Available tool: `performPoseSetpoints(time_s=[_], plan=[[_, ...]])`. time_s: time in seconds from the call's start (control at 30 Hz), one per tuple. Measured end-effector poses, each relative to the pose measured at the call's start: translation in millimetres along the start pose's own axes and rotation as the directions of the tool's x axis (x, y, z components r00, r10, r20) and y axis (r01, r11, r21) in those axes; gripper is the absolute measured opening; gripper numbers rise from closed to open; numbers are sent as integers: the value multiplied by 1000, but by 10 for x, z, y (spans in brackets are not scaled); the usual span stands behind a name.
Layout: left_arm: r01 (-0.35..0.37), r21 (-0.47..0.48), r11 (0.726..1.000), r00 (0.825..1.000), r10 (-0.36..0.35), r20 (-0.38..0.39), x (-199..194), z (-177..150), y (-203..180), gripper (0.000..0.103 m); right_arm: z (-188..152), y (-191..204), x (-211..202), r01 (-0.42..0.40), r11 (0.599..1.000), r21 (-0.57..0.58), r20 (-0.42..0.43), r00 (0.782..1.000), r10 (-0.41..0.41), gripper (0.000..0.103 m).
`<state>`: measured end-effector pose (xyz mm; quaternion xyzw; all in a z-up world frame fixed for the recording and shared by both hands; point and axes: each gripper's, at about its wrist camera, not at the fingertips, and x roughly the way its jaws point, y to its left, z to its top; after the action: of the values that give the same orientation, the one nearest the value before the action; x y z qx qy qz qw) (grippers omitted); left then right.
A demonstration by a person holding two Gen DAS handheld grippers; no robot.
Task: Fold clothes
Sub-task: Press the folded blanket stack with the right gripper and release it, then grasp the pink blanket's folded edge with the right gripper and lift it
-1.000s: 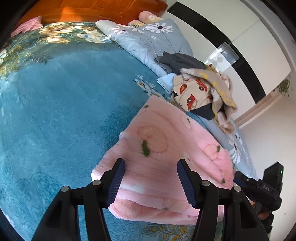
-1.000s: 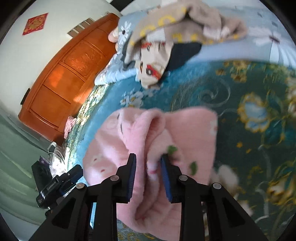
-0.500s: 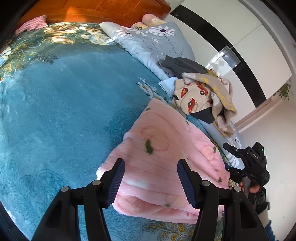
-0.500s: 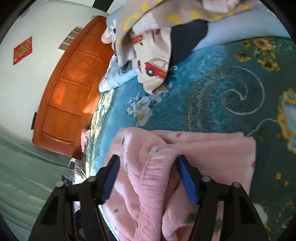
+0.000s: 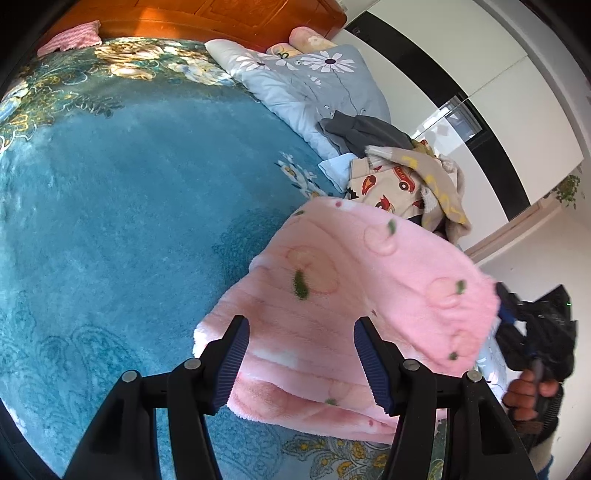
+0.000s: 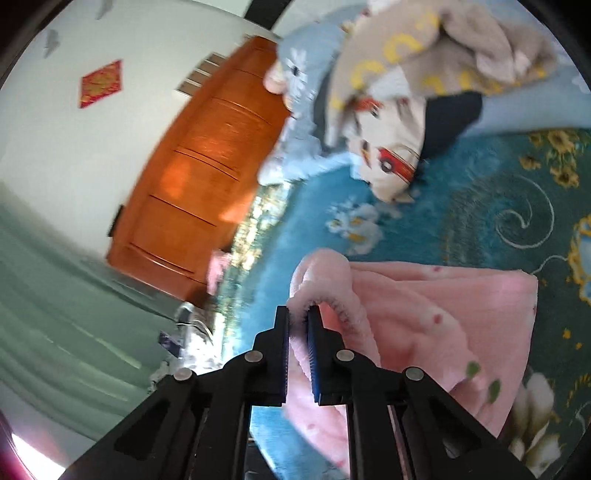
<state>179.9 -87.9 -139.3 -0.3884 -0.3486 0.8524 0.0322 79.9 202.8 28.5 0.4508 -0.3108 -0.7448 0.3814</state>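
while the right gripper [image 6: 298,320] pinches a fold of the pink fleece garment [image 5: 369,295] between its fingers, lifting that edge off the teal bed blanket [image 5: 129,203] — left gripper [image 5: 301,352] hovers over it, fingers spread, gripping nothing. clothes pile [image 5: 402,177] just behind.

A wooden headboard [image 5: 207,16] backs the teal floral bedspread [image 5: 129,192]; a red wall ornament [image 6: 100,84] hangs nearby.
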Motion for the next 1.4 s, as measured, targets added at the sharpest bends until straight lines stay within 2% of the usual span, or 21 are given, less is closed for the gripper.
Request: performPoseSetpoints(time_s=[0.07, 0.17, 0.27, 0.43, 0.47, 0.5, 0.57, 0.73, 0.87, 0.97, 1.1, 1.23, 1.3, 1.33, 1.37, 1.4], plan=[[6, 2, 1000, 1000, -6, 7, -28, 11, -10, 63, -54, 11, -92, -17, 1000, 14, 11, 1000, 17, 6], [14, 5, 1000, 1000, -14, 15, -61, 27, -24, 63, -166, -136, -168, 81, 996, 28, 4, 997, -81, 7], [16, 6, 1000, 1000, -16, 12, -61, 25, -28, 63, -286, -377, -188, 138, 988, 76, -15, 990, -137, 7], [14, -1, 1000, 1000, -14, -5, -28, -5, -26, 63, -268, -531, -154, 141, 985, 100, -1, 990, -141, 10], [14, -1, 1000, 1000, -14, -7, -24, -12, -35, 63, -225, -543, -107, 153, 984, 94, -5, 988, -153, 21], [14, 2, 1000, 1000, -14, -8, -26, -19, -46, 63, -182, -555, -60, 165, 982, 87, -9, 986, -165, 40], [13, 10, 1000, 1000, -13, -5, -39, -29, -67, 63, -101, -611, 65, 187, 979, 85, -23, 982, -186, 50], [2, 3, 1000, 1000, -2, 7, -87, -33, -42, 64, -10, -720, 340, 191, 977, 97, -57, 981, -186, 50], [-5, -11, 1000, 1000, 5, 5, -94, -40, 3, 64, 34, -697, 490, 129, 985, 115, -76, 990, -121, 50], [-9, -8, 1000, 1000, 9, 6, -104, -42, 16, 64, 1, -514, 500, 70, 995, 70, -80, 995, -64, 50], [-4, -19, 1000, 1000, 4, 1, -87, -47, 26, 64, -68, -480, 614, 171, 985, 13, -153, 974, -167, 49], [-4, -4, 1000, 1000, 4, -3, -82, -69, -3, 64, -40, -502, 593, 186, 982, 9, -147, 972, -183, 39], [-1, -8, 1000, 1000, 1, -6, -73, -71, -5, 64, 24, -417, 617, 195, 980, -29, -155, 968, -198, 26], [1, -11, 1000, 1000, -1, -8, -69, -72, -6, 64, 60, -352, 633, 197, 979, -55, -160, 966, -203, 16], [2, -11, 1000, 1000, -2, -9, -67, -74, -13, 64, 84, -292, 653, 183, 981, -68, -172, 966, -192, 10], [3, -8, 1000, 1000, -3, -9, -68, -78, -26, 64, 99, -236, 675, 161, 984, -74, -187, 967, -172, 10]])
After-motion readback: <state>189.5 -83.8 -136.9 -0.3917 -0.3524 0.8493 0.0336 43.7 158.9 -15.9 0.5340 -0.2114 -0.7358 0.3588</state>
